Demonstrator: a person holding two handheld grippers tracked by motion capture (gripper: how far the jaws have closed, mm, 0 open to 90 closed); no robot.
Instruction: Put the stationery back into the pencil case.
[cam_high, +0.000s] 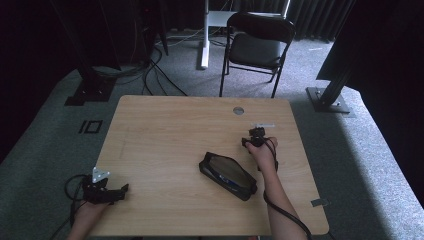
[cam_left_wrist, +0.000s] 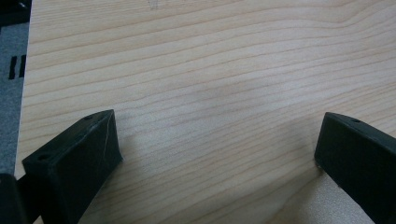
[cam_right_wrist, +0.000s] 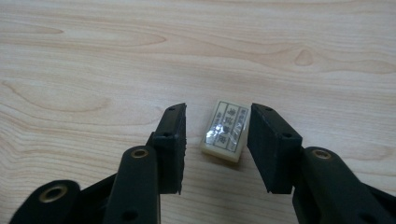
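Observation:
A small cream eraser (cam_right_wrist: 225, 132) with a printed label lies flat on the wooden table (cam_high: 165, 130). My right gripper (cam_right_wrist: 218, 114) points down over it, jaws open on either side of the eraser with a narrow gap at each pad. From above, the right gripper (cam_high: 257, 134) is right of centre, just past a black pencil case (cam_high: 227, 175) that lies open with items inside. My left gripper (cam_high: 120, 191) rests at the table's near left corner. Its jaws (cam_left_wrist: 218, 119) stand wide open over bare wood.
A thin pale object (cam_high: 263, 125) lies just beyond the right gripper. A round cable grommet (cam_high: 238, 110) sits near the far edge. Behind the table stand a black folding chair (cam_high: 257, 45), floor cables and dark frame legs.

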